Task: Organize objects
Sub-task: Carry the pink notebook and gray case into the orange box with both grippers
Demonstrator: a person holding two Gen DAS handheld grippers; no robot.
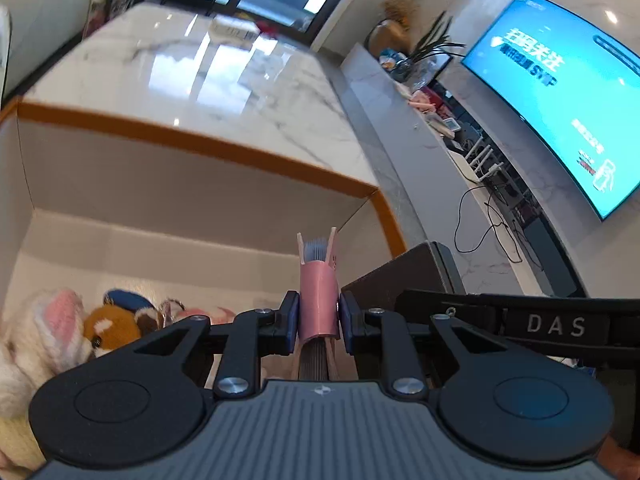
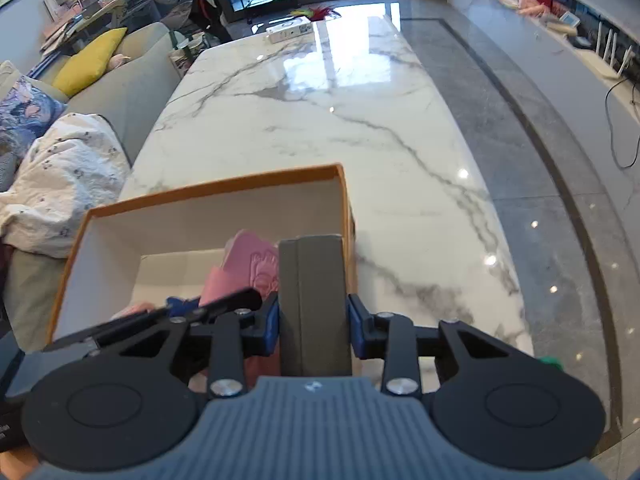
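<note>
Over the orange-rimmed box [image 2: 224, 188], left tongs [image 1: 319, 316] clamping pink booklet [image 1: 318, 300], right tongs [image 2: 313, 322] clamping grey case [image 2: 314, 304]

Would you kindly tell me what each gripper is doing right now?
Left gripper: closed on a pink notebook.
Right gripper: closed on a grey book.

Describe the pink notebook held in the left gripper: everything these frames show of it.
The small pink-covered notebook is clamped between the jaws of the left gripper, spine toward the camera, its covers splayed at the far end so the grey-white page edges show. The cover looks smooth and glossy, with an embossed design visible from the right wrist view. It hangs over the open orange-rimmed white cardboard box, beside the dark grey rectangular case held by the right gripper. Whether they touch is unclear.
</note>
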